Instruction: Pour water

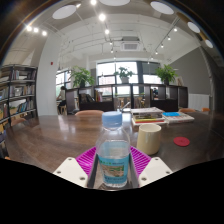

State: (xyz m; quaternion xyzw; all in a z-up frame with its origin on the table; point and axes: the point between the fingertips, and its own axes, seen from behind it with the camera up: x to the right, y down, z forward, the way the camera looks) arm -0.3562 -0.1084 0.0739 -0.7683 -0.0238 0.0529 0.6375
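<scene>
A clear plastic water bottle point(113, 150) with a blue label and a pale cap stands upright between my fingers. My gripper point(112, 168) is shut on the bottle, both magenta pads point(87, 158) pressing its sides. A cream cup point(149, 139) stands on the brown table point(50, 135), just right of the bottle and a little beyond the fingers. The bottle's base is hidden between the fingers.
A red coaster-like disc point(181, 141) lies right of the cup. Books point(160, 117) lie further back on the table. A chair back point(89, 114) stands beyond the table. Bookshelves point(15, 95) line the left wall, windows and plants at the far end.
</scene>
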